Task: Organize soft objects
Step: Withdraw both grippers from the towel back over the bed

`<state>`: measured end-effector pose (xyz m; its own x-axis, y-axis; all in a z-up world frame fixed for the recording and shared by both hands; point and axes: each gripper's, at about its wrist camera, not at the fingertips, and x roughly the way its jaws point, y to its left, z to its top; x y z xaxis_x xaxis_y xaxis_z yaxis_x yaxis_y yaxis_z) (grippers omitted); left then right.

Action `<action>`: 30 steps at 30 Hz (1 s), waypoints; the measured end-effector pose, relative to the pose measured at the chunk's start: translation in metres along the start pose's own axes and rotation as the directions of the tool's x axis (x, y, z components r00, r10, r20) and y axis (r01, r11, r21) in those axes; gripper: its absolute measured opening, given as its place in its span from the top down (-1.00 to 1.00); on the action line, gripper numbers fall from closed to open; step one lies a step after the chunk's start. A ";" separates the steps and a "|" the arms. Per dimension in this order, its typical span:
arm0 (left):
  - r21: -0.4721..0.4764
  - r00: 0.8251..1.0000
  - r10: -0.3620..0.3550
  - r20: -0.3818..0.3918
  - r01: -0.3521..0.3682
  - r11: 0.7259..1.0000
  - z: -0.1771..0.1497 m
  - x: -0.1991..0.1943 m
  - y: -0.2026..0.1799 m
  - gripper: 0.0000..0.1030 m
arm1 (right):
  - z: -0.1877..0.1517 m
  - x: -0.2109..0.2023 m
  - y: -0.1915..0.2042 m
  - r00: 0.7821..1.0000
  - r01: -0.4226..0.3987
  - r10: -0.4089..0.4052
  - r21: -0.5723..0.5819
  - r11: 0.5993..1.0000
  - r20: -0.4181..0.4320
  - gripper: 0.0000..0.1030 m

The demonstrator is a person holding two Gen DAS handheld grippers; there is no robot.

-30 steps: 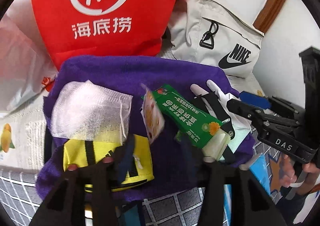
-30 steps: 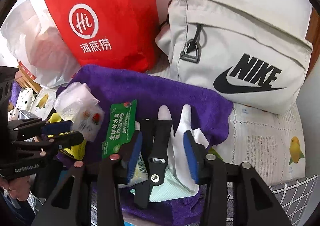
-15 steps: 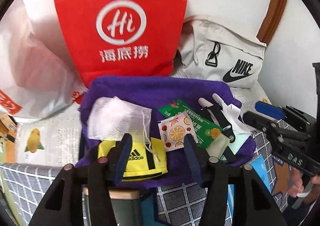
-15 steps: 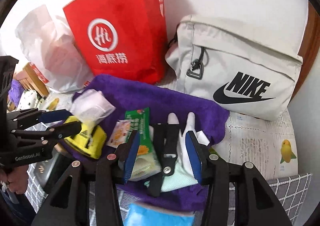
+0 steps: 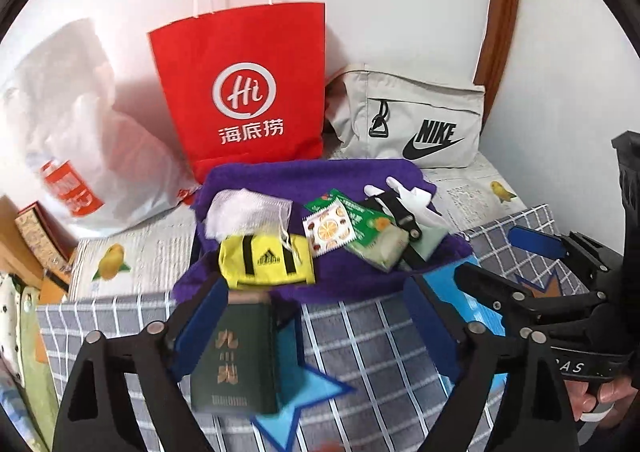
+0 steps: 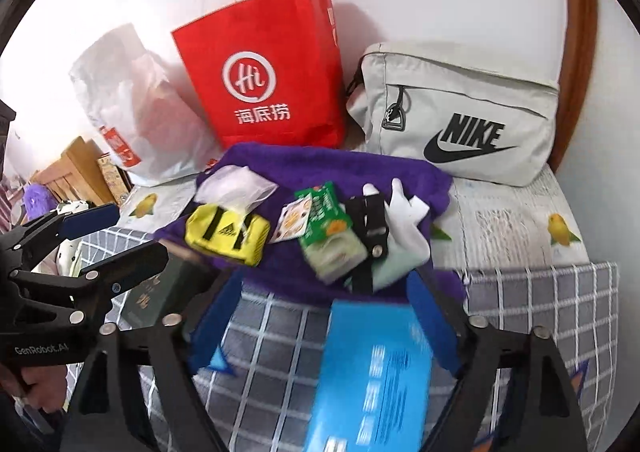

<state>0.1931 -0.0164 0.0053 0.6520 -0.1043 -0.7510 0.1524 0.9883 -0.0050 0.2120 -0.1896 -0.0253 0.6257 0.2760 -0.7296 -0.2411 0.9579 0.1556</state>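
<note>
Left wrist | purple towel (image 5: 344,176) ×1 | yellow pouch (image 5: 266,258) ×1 | left tool (image 5: 308,316) spread | right tool (image 6: 328,316) spread

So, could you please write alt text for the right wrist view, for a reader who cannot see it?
A purple towel holds small soft items: a yellow pouch, a gauze bag, a green packet and a white glove. Behind stand a red bag and a Nike bag. The open right tool hovers over a blue box.
</note>
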 end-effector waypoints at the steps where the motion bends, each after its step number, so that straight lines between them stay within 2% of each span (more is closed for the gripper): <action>1: -0.013 1.000 -0.004 0.002 0.004 1.000 -0.009 -0.008 0.000 -0.77 | -0.006 -0.008 0.002 1.000 0.007 -0.007 -0.001 1.000 0.008 -0.72; 5: -0.036 1.000 0.010 0.000 -0.010 0.999 -0.039 -0.026 -0.001 -0.77 | -0.032 -0.031 0.008 1.000 0.024 -0.024 0.014 1.000 0.015 -0.83; 9: -0.054 0.999 0.053 0.005 -0.053 0.997 -0.066 -0.043 -0.002 -0.77 | -0.058 -0.049 0.011 1.000 0.008 -0.008 0.033 0.999 0.003 -0.85; 13: -0.079 0.998 0.054 0.017 -0.053 0.996 -0.087 -0.061 -0.008 -0.77 | -0.082 -0.066 0.021 1.000 0.023 -0.023 0.005 1.000 0.009 -0.85; 16: -0.076 0.996 0.082 0.030 -0.080 0.994 -0.101 -0.073 -0.014 -0.76 | -0.096 -0.078 0.027 1.000 0.014 -0.014 -0.007 1.000 0.018 -0.85; 30: -0.091 0.990 0.133 0.047 -0.129 0.988 -0.127 -0.100 -0.027 -0.76 | -0.124 -0.106 0.034 0.998 0.029 -0.027 -0.030 0.999 0.056 -0.87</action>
<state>0.0296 -0.0182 -0.0032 0.7009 0.0233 -0.7129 -0.0008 0.9995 0.0318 0.0459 -0.1959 -0.0250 0.6729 0.2538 -0.6948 -0.2453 0.9627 0.1140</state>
